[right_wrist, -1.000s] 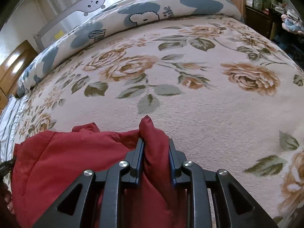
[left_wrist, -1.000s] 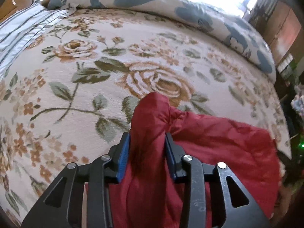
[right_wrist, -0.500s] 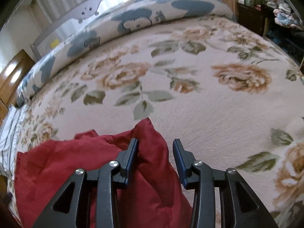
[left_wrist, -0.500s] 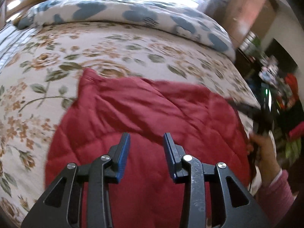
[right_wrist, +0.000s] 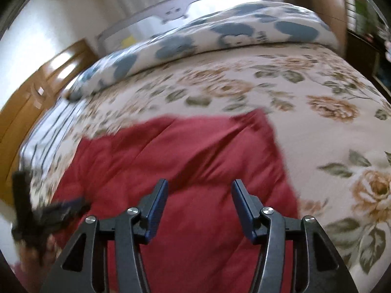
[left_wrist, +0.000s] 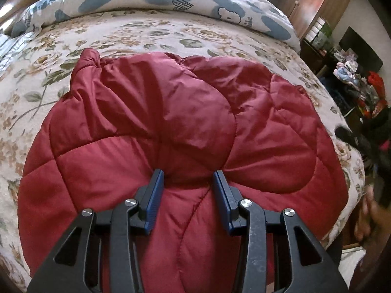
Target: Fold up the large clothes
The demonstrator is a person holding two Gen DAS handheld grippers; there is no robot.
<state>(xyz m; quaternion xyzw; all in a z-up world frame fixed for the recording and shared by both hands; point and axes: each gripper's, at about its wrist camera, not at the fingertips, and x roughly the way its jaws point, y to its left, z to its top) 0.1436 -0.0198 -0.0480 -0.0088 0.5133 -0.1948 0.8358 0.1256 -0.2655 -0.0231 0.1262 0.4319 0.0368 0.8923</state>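
- Floral bedspread [left_wrist: 151, 34], one red quilted jacket [left_wrist: 185, 122] lying on it.
- My two claws: left gripper [left_wrist: 188, 178] wide, right gripper [right_wrist: 199, 188] wide, neither holding anything.
- Only right view shows wooden headboard [right_wrist: 36, 97].

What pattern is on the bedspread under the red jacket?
Cream bedspread with tan roses and green leaves; sharpest in the left wrist view.

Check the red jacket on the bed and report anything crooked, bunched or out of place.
The red jacket lies mostly flat on the floral bedspread, but its far-left corner is bunched into a raised knob. Both grippers, left and right, are open above it.
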